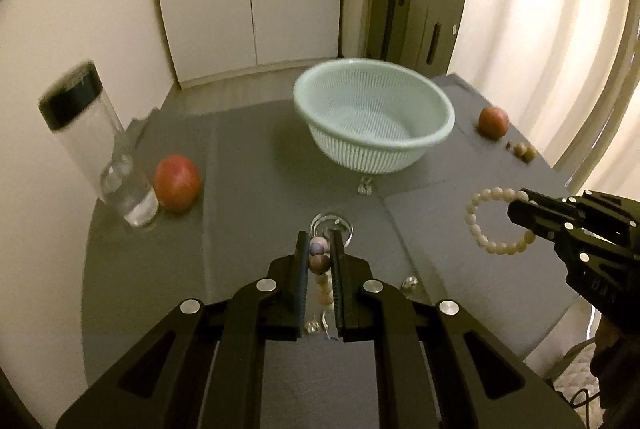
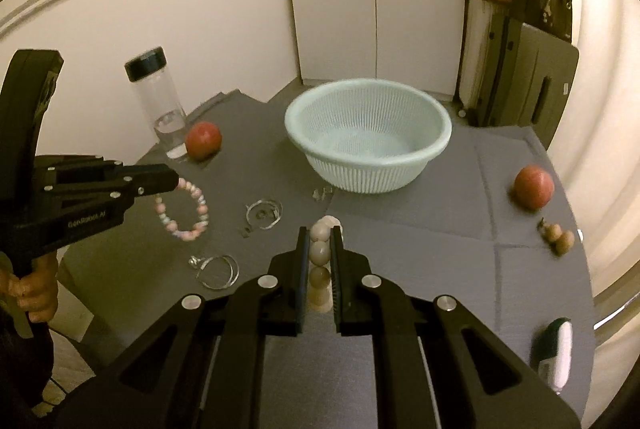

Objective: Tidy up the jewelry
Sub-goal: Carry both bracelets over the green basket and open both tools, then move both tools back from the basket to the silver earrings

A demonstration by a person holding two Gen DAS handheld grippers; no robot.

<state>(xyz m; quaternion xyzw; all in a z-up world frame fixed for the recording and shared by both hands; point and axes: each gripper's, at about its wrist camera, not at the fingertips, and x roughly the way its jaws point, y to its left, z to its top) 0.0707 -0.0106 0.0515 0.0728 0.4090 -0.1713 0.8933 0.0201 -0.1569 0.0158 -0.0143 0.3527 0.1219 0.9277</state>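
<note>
My left gripper (image 1: 320, 240) is shut on a bracelet of pink and purple beads (image 1: 319, 256), which hangs above the grey table. The right wrist view shows the same left gripper (image 2: 173, 183) at the left, the pink bracelet (image 2: 201, 208) dangling from its tip. My right gripper (image 2: 320, 234) is shut on a cream bead bracelet (image 2: 320, 251). Seen from the left wrist, that right gripper (image 1: 517, 206) holds the cream bracelet (image 1: 473, 219) in the air at the right. A pale green basket (image 1: 440, 133) (image 2: 296, 133) stands beyond both grippers with nothing visible inside.
On the grey table (image 2: 440, 229) lie silver hoops (image 2: 264, 214) (image 2: 218, 271), small clear earrings (image 2: 322, 193) and a brown bead piece (image 2: 558, 238). Two red fruits (image 2: 204, 140) (image 2: 534, 187), a clear bottle (image 2: 158, 101) and a white device (image 2: 556, 353) are also there.
</note>
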